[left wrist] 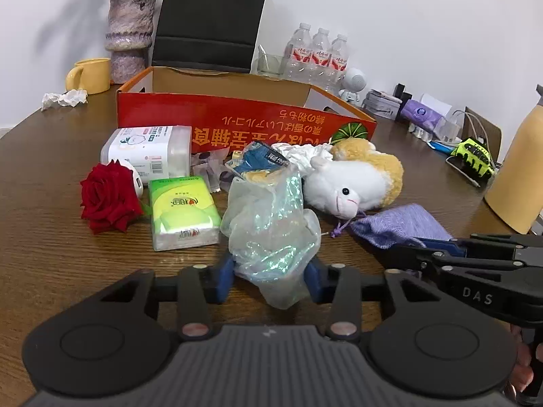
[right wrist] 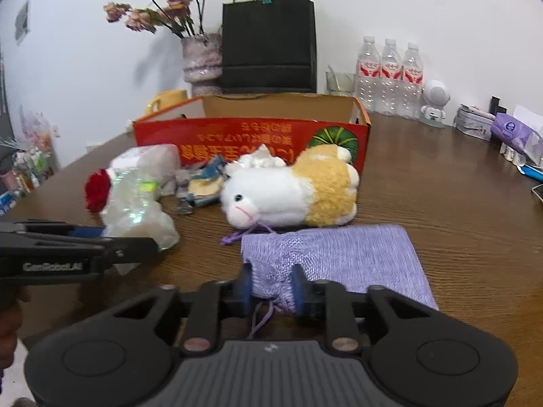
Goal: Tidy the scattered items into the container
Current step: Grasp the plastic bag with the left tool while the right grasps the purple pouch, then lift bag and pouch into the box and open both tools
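We have barely begun: our left tool [left wrist: 271,279] pinches the clear plastic bag [left wrist: 271,224], our right tool [right wrist: 271,293] the purple pouch [right wrist: 336,257], both on the bench [left wrist: 51,254]; the red box [left wrist: 244,118] seems empty

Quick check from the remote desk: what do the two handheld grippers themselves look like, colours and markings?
Both match: black linkage arms with silver pivot pins, blue pads on the jaws, a ribbed grey body. The left gripper reads "GenRobot.AI" on its side, the right gripper "DAS".
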